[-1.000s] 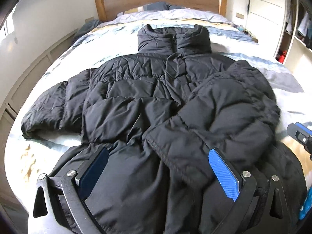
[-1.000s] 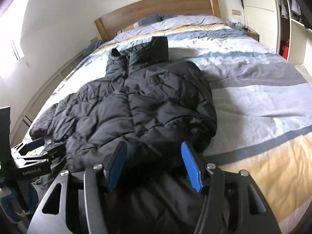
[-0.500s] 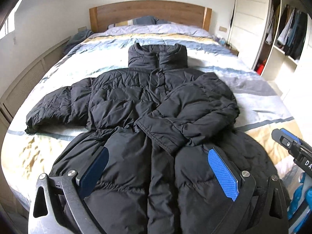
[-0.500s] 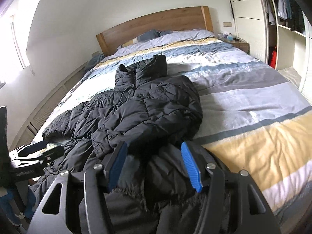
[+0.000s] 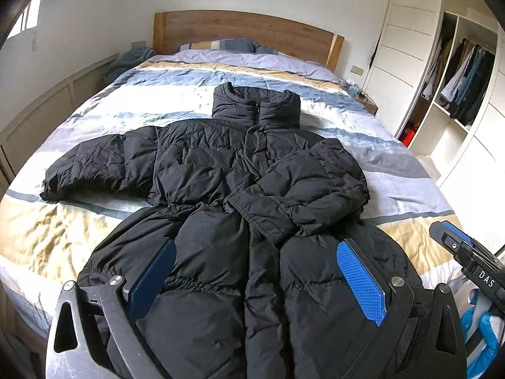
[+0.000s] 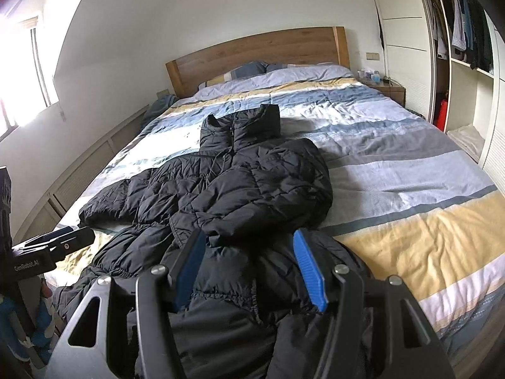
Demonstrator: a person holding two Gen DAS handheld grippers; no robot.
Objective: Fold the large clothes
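Note:
A black puffer jacket [image 5: 221, 170] lies front up on the striped bed [image 5: 63, 237], collar toward the headboard. Its right sleeve [image 5: 300, 195] is folded across the chest; its left sleeve [image 5: 94, 167] lies stretched out to the left. The hem hangs over the bed's near edge. My left gripper [image 5: 255, 271] is open and empty above the hem. My right gripper [image 6: 249, 268] is open and empty above the hem at the right side, and the jacket [image 6: 252, 183] shows there too. The right gripper's body shows in the left wrist view [image 5: 467, 259].
A wooden headboard [image 5: 246, 34] and pillows [image 5: 221, 45] stand at the far end. An open wardrobe [image 5: 457, 72] with hanging clothes is on the right. A nightstand [image 6: 385, 90] sits beside the bed. A panelled wall [image 5: 41, 107] runs along the left.
Both grippers have pulled back from the jacket toward the foot of the bed and risen, so more of the bed and room shows. The jacket lies as before.

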